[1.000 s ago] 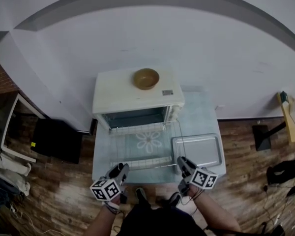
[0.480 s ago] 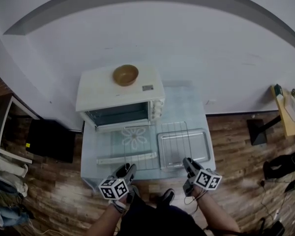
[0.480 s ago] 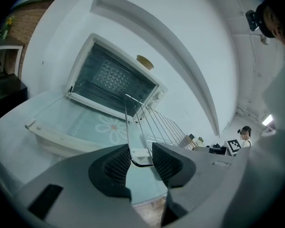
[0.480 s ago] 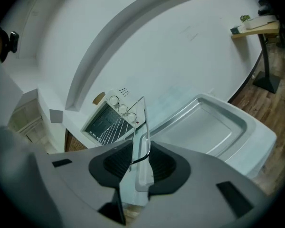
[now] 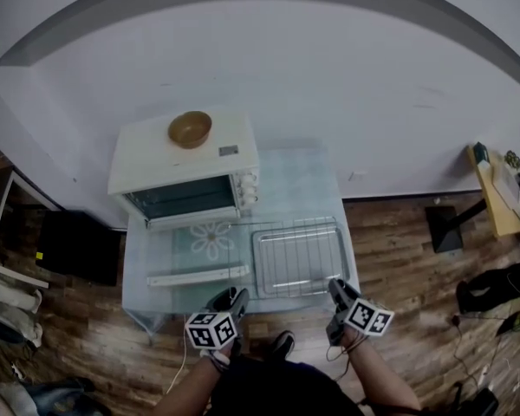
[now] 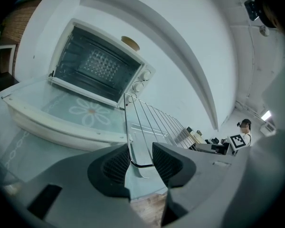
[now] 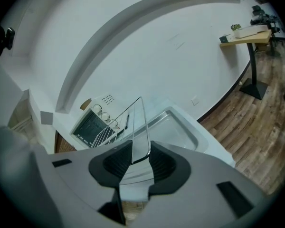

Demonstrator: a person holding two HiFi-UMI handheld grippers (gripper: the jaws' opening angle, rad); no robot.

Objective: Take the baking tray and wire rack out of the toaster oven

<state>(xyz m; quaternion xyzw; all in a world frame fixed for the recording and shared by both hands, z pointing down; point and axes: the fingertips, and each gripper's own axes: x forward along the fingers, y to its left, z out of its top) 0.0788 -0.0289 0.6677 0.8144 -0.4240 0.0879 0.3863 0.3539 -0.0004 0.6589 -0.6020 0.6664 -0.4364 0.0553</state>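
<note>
The wire rack (image 5: 296, 254) is lying level over the baking tray (image 7: 180, 127) on the right part of the surface (image 5: 303, 180), clear of the toaster oven (image 5: 186, 167). No view is showing whether the rack is touching the tray. Both claws are holding it by its near edge. The left claw (image 6: 141, 158) is pinching the rack's near left corner, with the curved end of the wire sitting between its ribbed pads. The right claw (image 7: 141, 158) is pinching the near right edge, which is showing edge-on between its pads. In the head view the two claws are reaching in from the front edge of the surface, one at each near corner of the tray.

The oven is standing at the back left, just beside the tray's far left corner. Its glass door (image 5: 195, 245) is hanging open toward the person. A brown bowl (image 5: 189, 129) is sitting on the oven's top. A wooden floor (image 5: 399, 250) is showing round the surface.
</note>
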